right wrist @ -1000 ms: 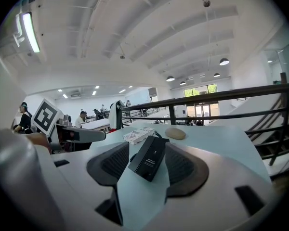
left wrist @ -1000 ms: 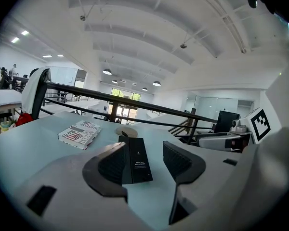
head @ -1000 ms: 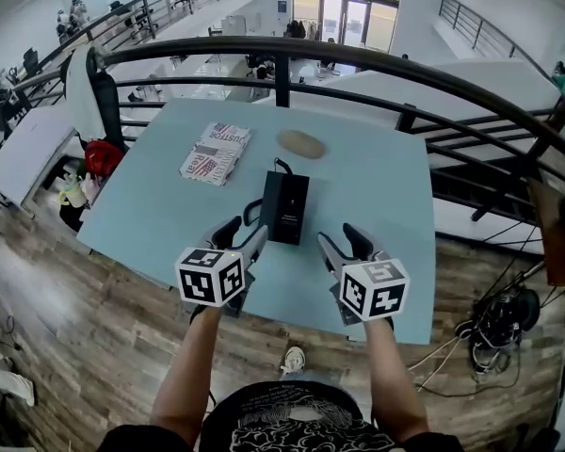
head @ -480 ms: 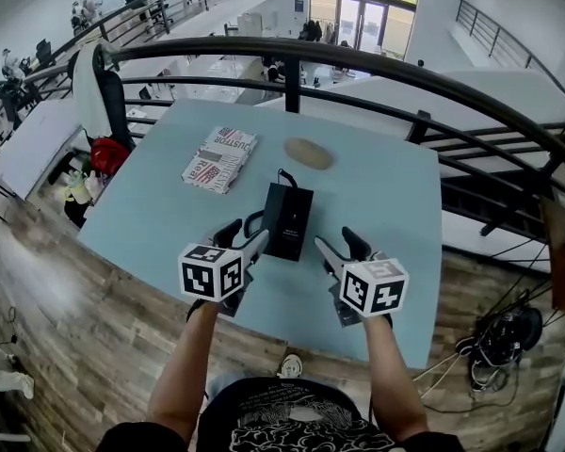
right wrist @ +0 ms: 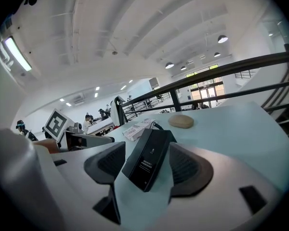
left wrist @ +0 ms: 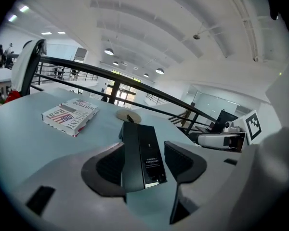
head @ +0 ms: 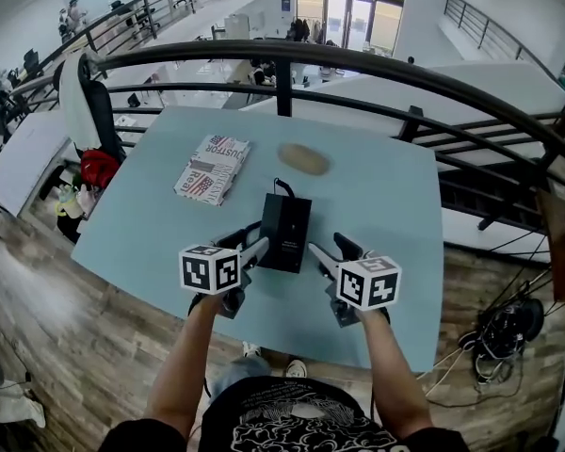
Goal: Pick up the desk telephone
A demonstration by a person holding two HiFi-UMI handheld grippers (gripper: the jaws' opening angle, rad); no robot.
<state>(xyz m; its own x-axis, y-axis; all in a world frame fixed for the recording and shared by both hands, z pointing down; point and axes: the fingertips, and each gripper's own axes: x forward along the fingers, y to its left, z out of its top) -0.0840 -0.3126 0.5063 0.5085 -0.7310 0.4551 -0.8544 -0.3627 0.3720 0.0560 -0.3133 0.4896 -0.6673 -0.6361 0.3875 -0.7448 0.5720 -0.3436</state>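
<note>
The desk telephone (head: 284, 231) is a flat black box lying lengthwise in the middle of the pale blue table (head: 377, 186), with a cable at its far end. My left gripper (head: 245, 243) stands open at the phone's near left corner. My right gripper (head: 326, 247) stands open just off the near right corner. In the left gripper view the telephone (left wrist: 143, 155) lies ahead between the spread jaws of the left gripper (left wrist: 144, 166), and the pads do not touch it. The right gripper view shows the telephone (right wrist: 149, 158) likewise between the spread jaws of the right gripper (right wrist: 145, 166), untouched.
A printed book (head: 213, 169) lies at the table's back left. A flat tan oval object (head: 304, 158) lies behind the phone. A dark curved railing (head: 358, 59) runs behind the table, with a drop beyond it. The table's near edge is under my forearms.
Both grippers have moved forward and down toward the phone's near end, and their jaws stand wider. The phone has not moved.
</note>
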